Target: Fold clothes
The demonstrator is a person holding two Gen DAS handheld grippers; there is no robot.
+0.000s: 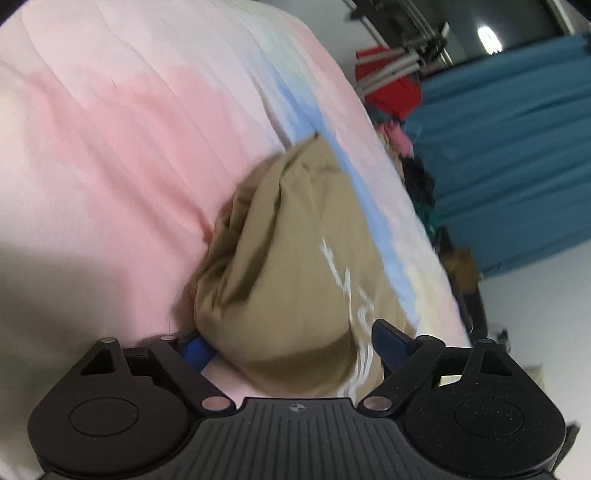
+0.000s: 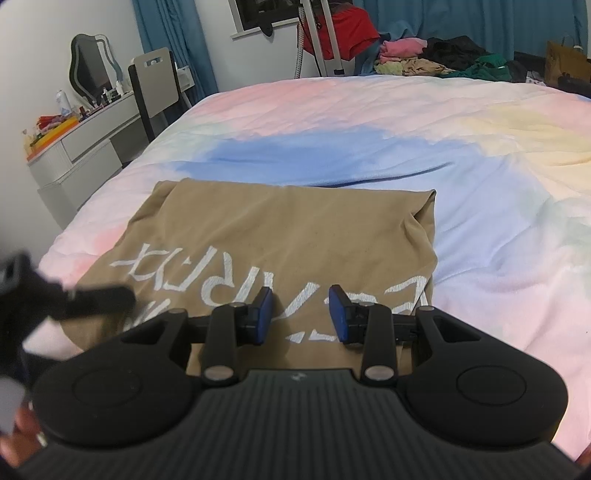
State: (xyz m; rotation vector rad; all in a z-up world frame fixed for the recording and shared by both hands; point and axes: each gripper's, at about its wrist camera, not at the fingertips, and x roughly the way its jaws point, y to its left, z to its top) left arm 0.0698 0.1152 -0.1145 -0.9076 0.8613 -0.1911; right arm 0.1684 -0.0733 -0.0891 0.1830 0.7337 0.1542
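Observation:
A tan shirt (image 2: 288,240) with white lettering lies folded into a rectangle on the pastel bedspread (image 2: 480,166). My right gripper (image 2: 301,314) is open and empty, just above the shirt's near edge. My left gripper (image 1: 291,343) is open, its blue pads either side of the shirt's bunched side edge (image 1: 280,258), which fills the gap between them. In the right wrist view the left gripper (image 2: 99,295) shows blurred at the shirt's left edge.
A heap of loose clothes (image 2: 424,59) lies beyond the far edge of the bed, under blue curtains (image 2: 461,18). A grey dresser (image 2: 81,140) with a mirror and a chair (image 2: 155,81) stand left of the bed.

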